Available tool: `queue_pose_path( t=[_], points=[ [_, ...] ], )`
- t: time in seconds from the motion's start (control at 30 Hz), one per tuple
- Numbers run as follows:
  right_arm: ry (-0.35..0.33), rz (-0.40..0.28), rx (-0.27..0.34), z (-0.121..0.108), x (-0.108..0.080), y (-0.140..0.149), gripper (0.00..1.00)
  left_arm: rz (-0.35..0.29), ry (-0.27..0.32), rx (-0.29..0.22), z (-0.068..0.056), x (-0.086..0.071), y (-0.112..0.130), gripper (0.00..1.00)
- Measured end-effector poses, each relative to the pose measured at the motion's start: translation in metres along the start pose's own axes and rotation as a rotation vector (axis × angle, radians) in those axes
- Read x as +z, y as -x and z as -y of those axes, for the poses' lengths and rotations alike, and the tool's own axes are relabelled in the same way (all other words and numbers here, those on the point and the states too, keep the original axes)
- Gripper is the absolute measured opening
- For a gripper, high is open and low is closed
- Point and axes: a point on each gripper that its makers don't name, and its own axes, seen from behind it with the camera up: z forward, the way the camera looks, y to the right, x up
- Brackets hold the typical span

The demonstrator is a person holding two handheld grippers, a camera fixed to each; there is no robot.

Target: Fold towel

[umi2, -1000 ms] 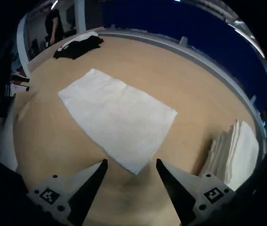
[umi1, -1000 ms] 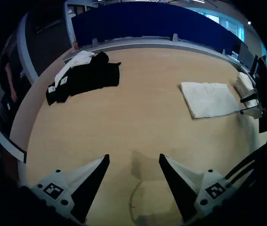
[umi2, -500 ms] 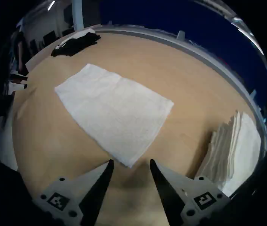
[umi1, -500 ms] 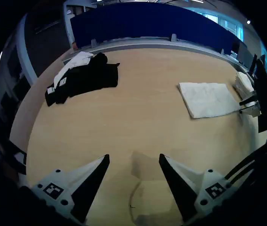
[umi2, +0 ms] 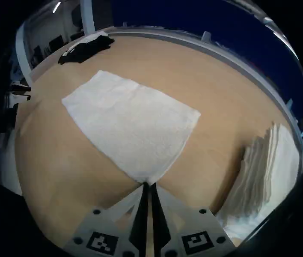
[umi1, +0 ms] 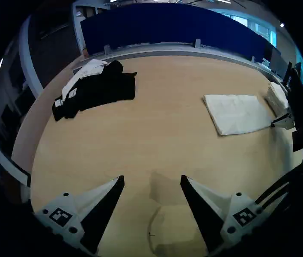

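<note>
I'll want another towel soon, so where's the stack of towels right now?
In the right gripper view, the stack of towels sits on the table, right of the spread towel.

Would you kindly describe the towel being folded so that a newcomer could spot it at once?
Start at the large light wooden table in front of the blue partition. A white towel lies spread flat on it, its near corner pinched between the fingers of the right gripper. Unlike the stack of folded towels beside it and the black clothing far off, it is a single open sheet.
</note>
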Motion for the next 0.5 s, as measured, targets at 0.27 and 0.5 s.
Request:
queue_pose_path(
  t=[0.27,0.5],
  points=[
    [0.012,-0.028,-0.021,-0.002,-0.005,-0.012,0.02,0.000,0.001,0.001,0.000,0.000,0.000,0.98],
    [0.017,-0.079,-0.067,-0.001,-0.024,-0.046,0.02,-0.004,0.003,0.001,-0.001,0.000,-0.002,0.98]
  ],
)
